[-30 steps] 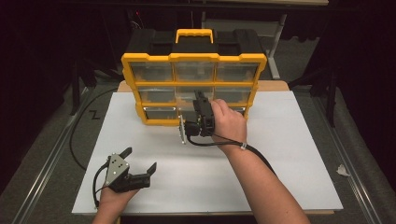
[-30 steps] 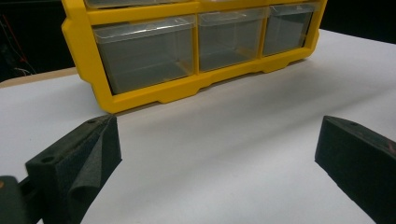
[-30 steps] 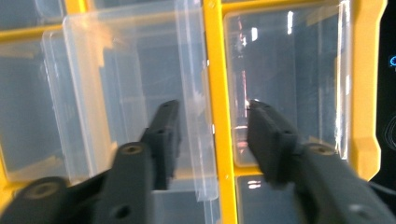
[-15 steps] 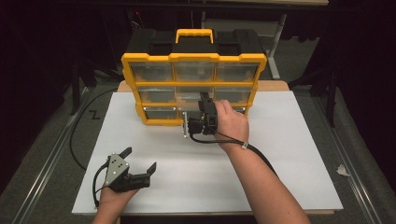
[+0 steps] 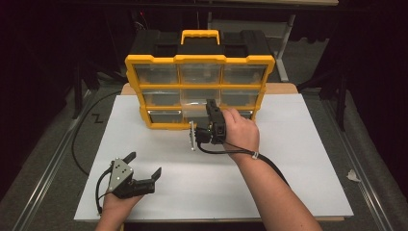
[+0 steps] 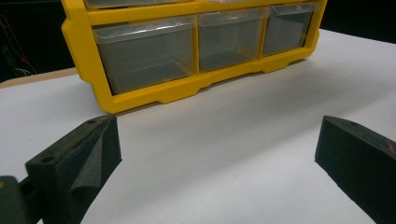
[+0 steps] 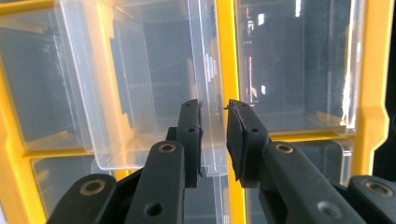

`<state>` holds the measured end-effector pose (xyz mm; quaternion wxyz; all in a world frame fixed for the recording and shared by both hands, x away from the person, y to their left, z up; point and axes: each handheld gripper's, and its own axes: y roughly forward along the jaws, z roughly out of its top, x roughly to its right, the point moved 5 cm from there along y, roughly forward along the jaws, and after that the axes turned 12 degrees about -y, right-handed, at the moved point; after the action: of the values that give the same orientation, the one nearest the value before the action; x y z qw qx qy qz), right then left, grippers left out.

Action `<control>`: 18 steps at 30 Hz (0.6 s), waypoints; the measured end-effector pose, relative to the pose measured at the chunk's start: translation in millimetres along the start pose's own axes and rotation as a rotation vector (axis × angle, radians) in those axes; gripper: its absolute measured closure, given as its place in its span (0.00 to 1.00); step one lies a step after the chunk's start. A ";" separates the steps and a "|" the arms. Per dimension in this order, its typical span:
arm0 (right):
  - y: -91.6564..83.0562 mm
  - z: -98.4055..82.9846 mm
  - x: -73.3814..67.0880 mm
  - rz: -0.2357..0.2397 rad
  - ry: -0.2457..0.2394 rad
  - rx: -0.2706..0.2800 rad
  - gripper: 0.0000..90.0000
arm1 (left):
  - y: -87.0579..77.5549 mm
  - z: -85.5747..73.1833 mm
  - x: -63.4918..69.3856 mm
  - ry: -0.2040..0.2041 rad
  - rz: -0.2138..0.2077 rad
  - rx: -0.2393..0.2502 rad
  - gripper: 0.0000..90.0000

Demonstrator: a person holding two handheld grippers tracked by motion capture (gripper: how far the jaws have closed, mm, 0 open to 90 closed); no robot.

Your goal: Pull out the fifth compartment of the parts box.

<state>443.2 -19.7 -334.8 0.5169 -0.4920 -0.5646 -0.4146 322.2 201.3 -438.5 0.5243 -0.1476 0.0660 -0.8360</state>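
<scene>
Drawer (image 7: 154,93), clear plastic, juts from the yellow organizer (image 5: 199,62) toward six o'clock; right gripper (image 7: 214,135) pinches its front lip, left gripper (image 5: 144,168) rests spread wide.

My left gripper (image 6: 217,154) hovers low over the white table (image 6: 224,140), jaws spread wide!

Ahead sits the yellow organizer (image 6: 154,91), its bottom row of three clear drawers (image 6: 144,53) facing me, all pushed in, well beyond my black jaws.
</scene>
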 end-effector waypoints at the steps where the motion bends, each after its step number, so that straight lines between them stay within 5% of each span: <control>1: 0.0 0.0 0.0 0.000 0.000 0.000 0.86 | -0.1 0.1 0.0 0.000 0.000 0.000 0.01; 18: -32.4 3.4 -3.3 -0.020 0.003 0.031 0.86 | 0.2 0.1 0.4 0.000 -0.001 -0.001 0.01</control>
<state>410.7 -22.3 -337.2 0.5210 -0.4776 -0.5752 -0.4118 322.3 200.8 -438.3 0.5237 -0.1482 0.0663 -0.8363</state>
